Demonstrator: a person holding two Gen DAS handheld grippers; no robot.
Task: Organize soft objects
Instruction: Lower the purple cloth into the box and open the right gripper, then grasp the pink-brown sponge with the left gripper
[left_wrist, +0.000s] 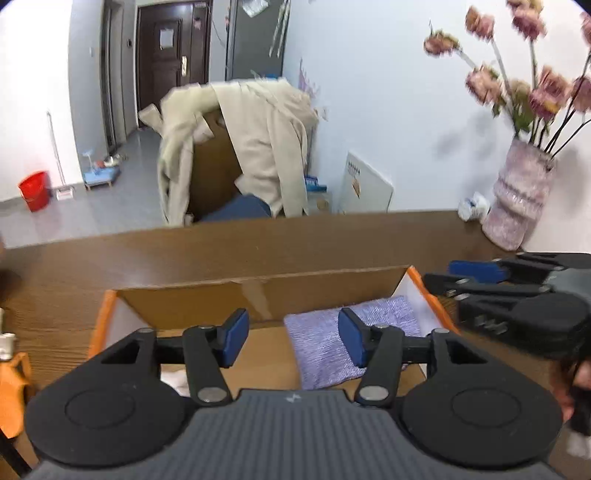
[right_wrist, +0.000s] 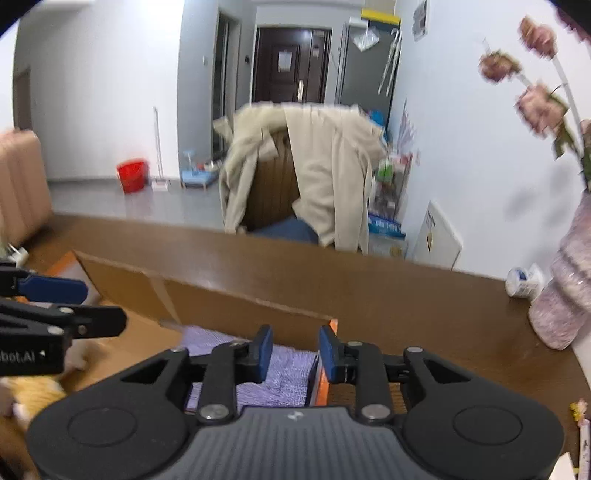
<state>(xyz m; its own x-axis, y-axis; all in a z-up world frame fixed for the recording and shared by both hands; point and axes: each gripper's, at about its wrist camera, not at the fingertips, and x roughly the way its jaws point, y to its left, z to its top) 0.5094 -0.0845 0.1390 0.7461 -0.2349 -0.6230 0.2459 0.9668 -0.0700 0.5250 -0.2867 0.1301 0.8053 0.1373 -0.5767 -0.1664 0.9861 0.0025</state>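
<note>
Left wrist: purple cloth (left_wrist: 325, 332) lengthwise in box (left_wrist: 258, 295).

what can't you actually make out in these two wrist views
- Near floor of the open cardboard box: left wrist view, hidden by the left gripper.
- Pale soft item in the box: mostly covered by a gripper link.
- Yellow-orange soft thing: right wrist view, blurred and partly hidden.
- Folded lilac cloth: near part hidden by the right gripper.

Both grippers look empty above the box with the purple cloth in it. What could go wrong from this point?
1. The right gripper hangs over the orange side wall of the cardboard box; lowering it could catch or crush that wall.
2. The left gripper is close beside the right one, so the two could bump.
3. The vase of flowers stands near the table edge; a wide swing right could tip it.
</note>
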